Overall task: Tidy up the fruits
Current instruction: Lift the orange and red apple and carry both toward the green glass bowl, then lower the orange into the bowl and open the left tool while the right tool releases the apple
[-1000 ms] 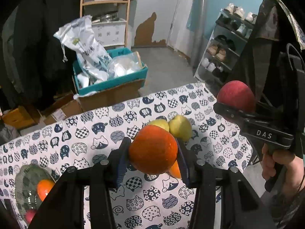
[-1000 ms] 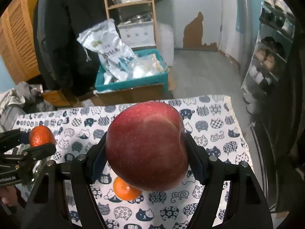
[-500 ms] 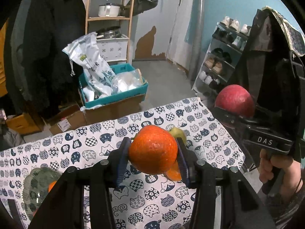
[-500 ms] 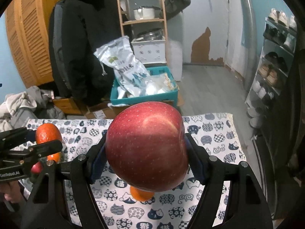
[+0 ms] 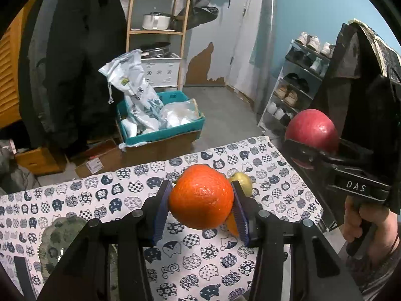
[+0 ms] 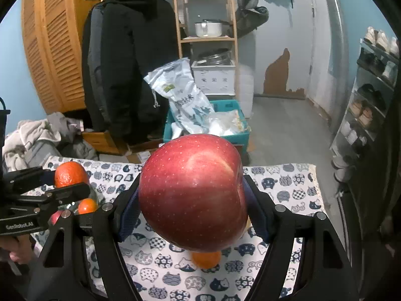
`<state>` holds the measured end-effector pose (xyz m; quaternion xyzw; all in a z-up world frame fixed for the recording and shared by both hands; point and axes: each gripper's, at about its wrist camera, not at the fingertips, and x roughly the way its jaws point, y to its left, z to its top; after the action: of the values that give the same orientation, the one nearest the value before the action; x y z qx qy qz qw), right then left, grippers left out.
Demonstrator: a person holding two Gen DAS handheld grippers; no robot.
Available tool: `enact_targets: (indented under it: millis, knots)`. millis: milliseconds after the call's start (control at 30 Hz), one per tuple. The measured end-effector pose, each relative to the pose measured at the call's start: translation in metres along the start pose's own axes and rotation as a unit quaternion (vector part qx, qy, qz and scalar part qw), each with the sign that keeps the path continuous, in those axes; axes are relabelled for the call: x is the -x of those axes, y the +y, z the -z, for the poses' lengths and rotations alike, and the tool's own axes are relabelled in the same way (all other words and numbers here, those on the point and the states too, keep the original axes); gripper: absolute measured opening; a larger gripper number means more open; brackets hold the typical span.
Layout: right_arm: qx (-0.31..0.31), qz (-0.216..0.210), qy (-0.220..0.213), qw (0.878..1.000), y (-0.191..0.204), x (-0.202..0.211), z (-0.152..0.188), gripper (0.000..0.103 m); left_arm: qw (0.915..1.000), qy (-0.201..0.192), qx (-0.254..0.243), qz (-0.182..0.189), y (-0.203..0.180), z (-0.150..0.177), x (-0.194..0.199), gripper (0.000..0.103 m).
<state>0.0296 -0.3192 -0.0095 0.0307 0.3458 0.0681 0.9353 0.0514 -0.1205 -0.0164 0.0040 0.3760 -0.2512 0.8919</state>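
My left gripper (image 5: 201, 204) is shut on an orange (image 5: 201, 197) and holds it well above the cat-print tablecloth (image 5: 205, 263). My right gripper (image 6: 193, 202) is shut on a big red apple (image 6: 193, 190), also held high; the apple shows at the right of the left wrist view (image 5: 310, 131). A yellow pear (image 5: 241, 183) and another orange (image 5: 231, 224) lie on the cloth behind the held orange. A glass plate (image 5: 54, 238) sits at the cloth's left; in the right wrist view an orange (image 6: 86, 205) and something red (image 6: 55, 217) lie on it.
An orange (image 6: 206, 259) lies on the cloth under the apple. Beyond the table's far edge stand a teal crate (image 5: 160, 123) with bags, cardboard boxes, a wooden shelf (image 5: 160, 32) and hanging coats. A shoe rack (image 5: 298, 85) is at the right.
Both grippers have risen with their fruit; the table now looks lower and farther in both views. Neither grip has changed.
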Motion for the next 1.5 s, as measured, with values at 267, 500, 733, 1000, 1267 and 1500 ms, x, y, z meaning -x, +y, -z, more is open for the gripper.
enact_targets:
  millis: [267,500,733,1000,1267,1500]
  knots:
    - [0.017,-0.019,0.010,1.000,0.029,-0.012,-0.005,0.074,0.9997,-0.004,0.015,-0.018,0.025,0.009,0.012,0.048]
    - [0.036,-0.040,0.023,0.998,0.062,-0.025,-0.007,0.074,0.9982,-0.002,0.041,-0.043,0.063,0.023,0.024,0.048]
    - [0.059,-0.069,0.033,0.995,0.102,-0.038,-0.010,0.074,0.9951,0.003,0.076,-0.063,0.103,0.039,0.036,0.048]
    - [0.079,-0.101,0.051,0.990,0.148,-0.059,-0.012,0.074,0.9893,0.019,0.112,-0.092,0.147,0.061,0.041,0.048]
    - [0.097,-0.123,0.070,0.985,0.189,-0.077,-0.006,0.074,0.9829,0.041,0.146,-0.104,0.186,0.091,0.043,0.048]
    - [0.115,-0.135,0.082,0.981,0.221,-0.092,0.000,0.074,0.9759,0.067,0.171,-0.118,0.212,0.117,0.039,0.048]
